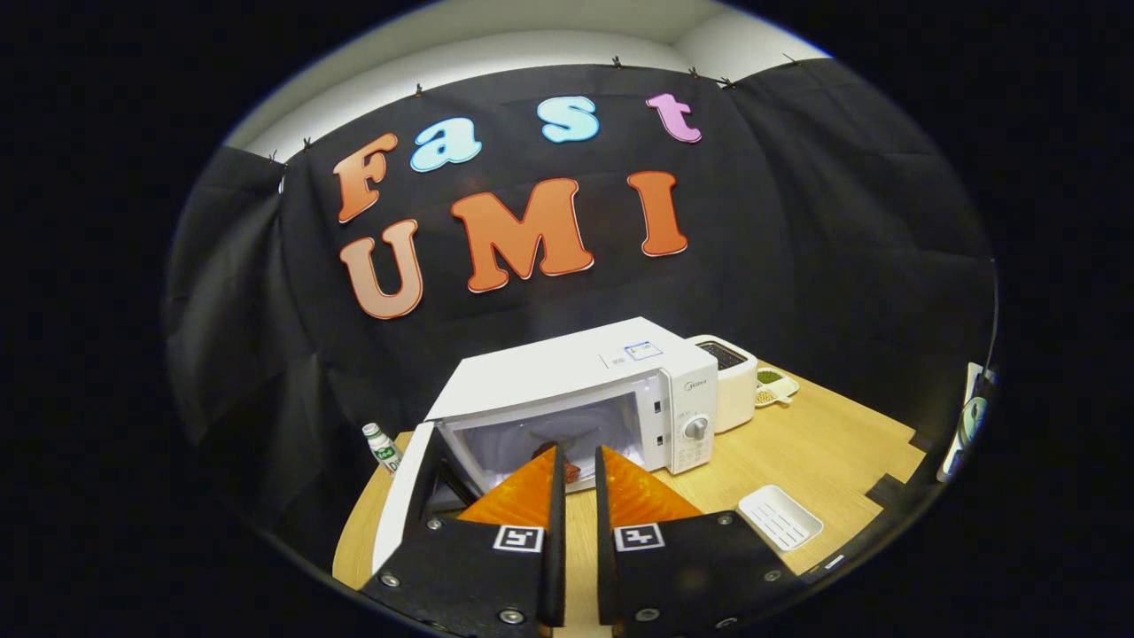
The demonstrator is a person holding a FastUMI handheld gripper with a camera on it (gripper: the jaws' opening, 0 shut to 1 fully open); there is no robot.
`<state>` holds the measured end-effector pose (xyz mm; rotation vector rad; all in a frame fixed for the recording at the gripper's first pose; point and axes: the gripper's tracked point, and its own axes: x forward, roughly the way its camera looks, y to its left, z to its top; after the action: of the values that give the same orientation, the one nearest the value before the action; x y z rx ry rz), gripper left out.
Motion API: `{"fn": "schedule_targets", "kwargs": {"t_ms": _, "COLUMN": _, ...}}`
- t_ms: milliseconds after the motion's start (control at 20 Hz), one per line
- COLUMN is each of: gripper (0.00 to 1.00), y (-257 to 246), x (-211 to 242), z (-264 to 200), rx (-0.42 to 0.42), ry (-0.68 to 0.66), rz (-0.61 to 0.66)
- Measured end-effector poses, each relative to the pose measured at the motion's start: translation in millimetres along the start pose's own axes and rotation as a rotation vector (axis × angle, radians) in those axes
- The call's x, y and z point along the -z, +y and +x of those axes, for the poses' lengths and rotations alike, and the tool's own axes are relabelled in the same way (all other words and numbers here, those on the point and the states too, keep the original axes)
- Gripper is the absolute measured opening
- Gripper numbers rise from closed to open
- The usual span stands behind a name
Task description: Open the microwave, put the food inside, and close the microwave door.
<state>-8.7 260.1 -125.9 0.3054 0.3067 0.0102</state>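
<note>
Microwave [611, 399] at bench back edge, door [399, 505] swung open, food [554, 454] inside. Gripper [576, 470] narrow, empty. We risk missing door edge, leaving it ajar.

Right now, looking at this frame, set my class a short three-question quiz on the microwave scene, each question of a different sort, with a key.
1. True or false: the microwave door is shut.
2. Which thing stands right beside the microwave, on its dial side? A) white toaster B) bottle C) white tray
3. Fill in: the gripper fingers stand slightly ____, holding nothing, with a small red food item just beyond their tips inside the oven.

Key: 1 false, the door hangs open to the side; 2 A; 3 apart.
</note>
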Motion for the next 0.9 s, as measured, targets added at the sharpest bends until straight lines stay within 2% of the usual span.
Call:
{"fn": "schedule_targets", "kwargs": {"t_ms": 50, "gripper": 0.08, "y": 7, "x": 3, "z": -14, "rx": 0.002, "ry": -0.002, "rz": 0.007}}
{"fn": "schedule_targets", "kwargs": {"t_ms": 150, "gripper": 0.01, "y": 28, "x": 11, "z": -39, "rx": -0.011, "ry": -0.006, "rz": 0.008}}
{"fn": "schedule_targets", "kwargs": {"t_ms": 450, "gripper": 0.01, "y": 112, "x": 51, "z": -95, "rx": -0.092, "ry": -0.009, "rz": -0.061}}
{"fn": "schedule_targets", "kwargs": {"t_ms": 700, "gripper": 0.01, "y": 172, "x": 142, "z": -110, "rx": -0.180, "ry": 0.120, "rz": -0.124}}
{"fn": "schedule_targets", "kwargs": {"t_ms": 900, "gripper": 0.01, "y": 181, "x": 202, "z": -102, "rx": -0.176, "ry": 0.182, "rz": -0.176}}
